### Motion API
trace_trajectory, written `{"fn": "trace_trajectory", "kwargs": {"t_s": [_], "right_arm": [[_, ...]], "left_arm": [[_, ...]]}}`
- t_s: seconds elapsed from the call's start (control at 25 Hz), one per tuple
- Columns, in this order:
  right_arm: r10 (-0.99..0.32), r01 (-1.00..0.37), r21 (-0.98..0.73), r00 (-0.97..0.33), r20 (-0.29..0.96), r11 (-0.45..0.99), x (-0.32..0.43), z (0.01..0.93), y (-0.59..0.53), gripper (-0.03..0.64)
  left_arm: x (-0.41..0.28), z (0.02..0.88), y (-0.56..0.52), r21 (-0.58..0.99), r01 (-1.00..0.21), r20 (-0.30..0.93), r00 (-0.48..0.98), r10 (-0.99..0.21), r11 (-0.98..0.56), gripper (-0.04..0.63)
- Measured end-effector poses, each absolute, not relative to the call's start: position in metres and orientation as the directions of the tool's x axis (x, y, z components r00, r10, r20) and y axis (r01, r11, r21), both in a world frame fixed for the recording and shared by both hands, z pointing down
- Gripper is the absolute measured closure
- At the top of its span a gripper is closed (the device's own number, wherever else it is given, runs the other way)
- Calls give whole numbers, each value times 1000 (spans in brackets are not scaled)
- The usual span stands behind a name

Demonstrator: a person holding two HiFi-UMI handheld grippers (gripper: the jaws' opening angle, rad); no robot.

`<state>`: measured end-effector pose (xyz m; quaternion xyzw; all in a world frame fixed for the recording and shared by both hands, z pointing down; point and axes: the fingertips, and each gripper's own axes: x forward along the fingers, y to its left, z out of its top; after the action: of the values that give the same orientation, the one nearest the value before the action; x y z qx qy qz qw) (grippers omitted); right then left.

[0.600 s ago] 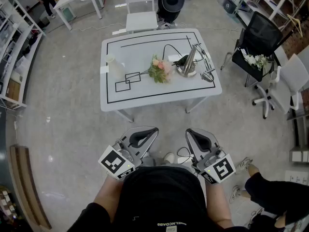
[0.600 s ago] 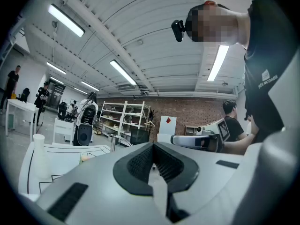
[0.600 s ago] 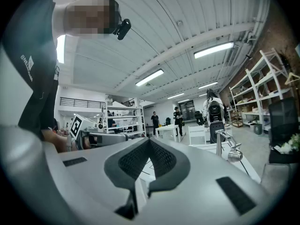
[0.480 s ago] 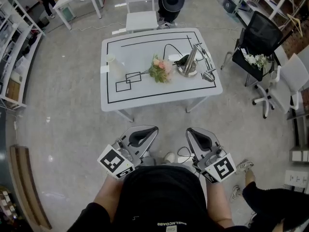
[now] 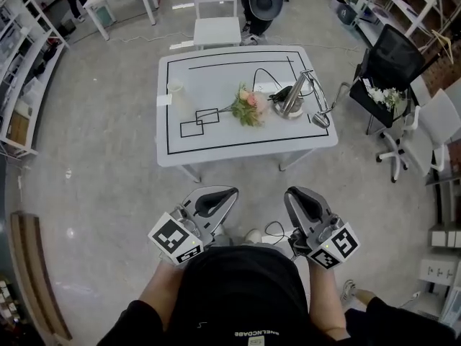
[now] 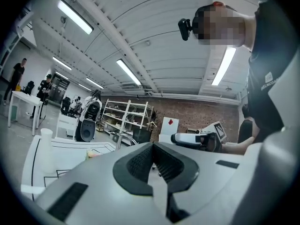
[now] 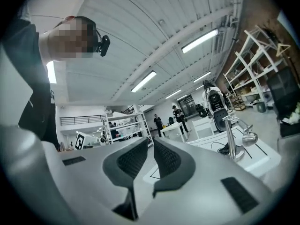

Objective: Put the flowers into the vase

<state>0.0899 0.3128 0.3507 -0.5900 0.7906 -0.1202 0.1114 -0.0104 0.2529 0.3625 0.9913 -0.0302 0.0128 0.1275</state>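
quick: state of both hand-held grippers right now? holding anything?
Left hand-held gripper: closed, nothing between the jaws.
Right hand-held gripper: closed, nothing between the jaws.

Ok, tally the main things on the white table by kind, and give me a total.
vase: 1
flower bunch: 1
metal lamp: 1
black cable: 1
Total: 4
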Motion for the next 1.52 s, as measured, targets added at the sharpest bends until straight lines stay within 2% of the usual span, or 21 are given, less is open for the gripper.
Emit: {"fn": "trace_trajectory", "kwargs": {"t_s": [0.08,0.2,0.32,0.4,0.48,0.68,0.84,1.16,1.52], "right_arm": [[-955,-911,-299,-296,-12,286,83,352,306,563],[-950,-906,-302,-314,6,297,73,358,294,554],[-957,-907,-323,-289,15,269,68,361,283,557],[-971,-926,-310,-236,27,217,69,362,276,597],[-978,-938,-299,-201,57,176,68,365,268,595],[-970,-930,-319,-223,98,182,52,370,251,607],[-983,-927,-357,-158,88,117,60,370,245,609],[-991,-936,-345,-105,87,69,78,378,228,607],[-985,-940,-329,-132,113,88,118,395,183,607]], "left_arm": [[-17,365,248,255,-65,35,998,-58,-965,591],[-31,370,236,267,-75,43,997,-66,-961,591],[-46,374,221,273,-85,47,996,-75,-958,591],[-57,374,211,275,-90,46,996,-80,-957,591],[-68,374,199,282,-97,43,995,-89,-955,591],[-92,373,175,287,-104,29,995,-100,-952,591],[-102,376,166,287,-102,22,995,-100,-953,591],[-98,392,150,315,-123,39,992,-116,-941,591],[-62,406,111,327,-172,67,985,-159,-929,591]]}}
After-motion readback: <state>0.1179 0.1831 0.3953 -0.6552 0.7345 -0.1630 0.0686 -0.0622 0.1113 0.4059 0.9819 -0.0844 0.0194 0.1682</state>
